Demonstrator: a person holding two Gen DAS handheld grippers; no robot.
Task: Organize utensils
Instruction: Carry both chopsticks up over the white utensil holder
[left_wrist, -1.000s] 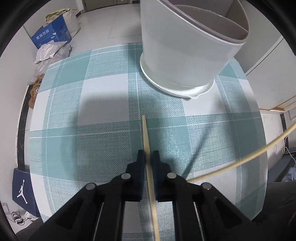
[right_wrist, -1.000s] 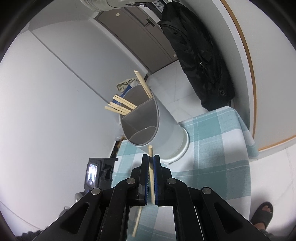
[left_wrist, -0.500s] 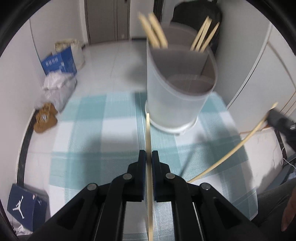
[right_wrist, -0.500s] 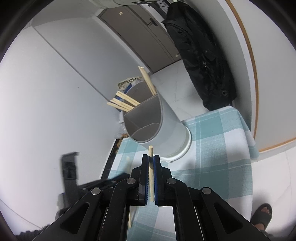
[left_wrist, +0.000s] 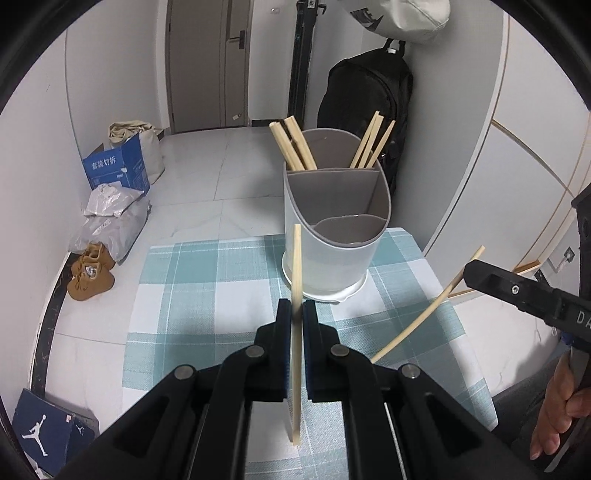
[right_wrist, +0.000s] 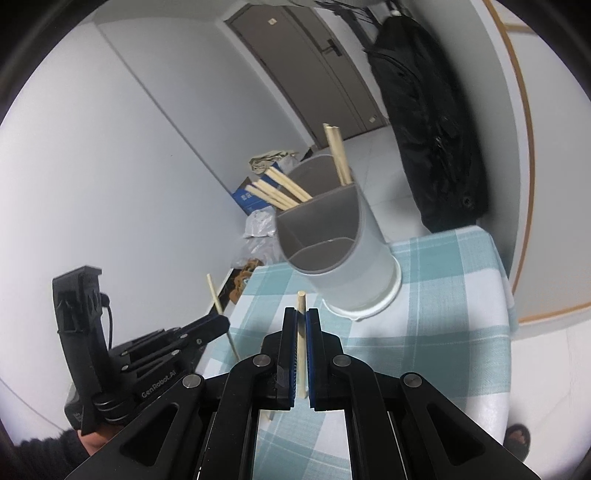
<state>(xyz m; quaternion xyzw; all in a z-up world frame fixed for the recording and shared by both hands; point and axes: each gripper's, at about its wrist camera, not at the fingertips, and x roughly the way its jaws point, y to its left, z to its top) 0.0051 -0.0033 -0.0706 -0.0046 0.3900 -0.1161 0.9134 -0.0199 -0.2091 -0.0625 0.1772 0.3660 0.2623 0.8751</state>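
A white utensil holder with grey dividers stands at the far side of the teal checked tablecloth; several chopsticks stand in its two back compartments. My left gripper is shut on a chopstick, held upright above the cloth, short of the holder. My right gripper is shut on another chopstick, also short of the holder. The right gripper with its chopstick shows at the right of the left wrist view. The left gripper shows at the left of the right wrist view.
The table is small, with cloth edges close on all sides. On the floor to the left lie a blue box, bags and brown shoes. A black backpack hangs on the wall behind the holder.
My left gripper has lifted and pulled back from the holder with its chopstick. The view went from looking down at the cloth to level. My right gripper kept its hold and shifted slightly.
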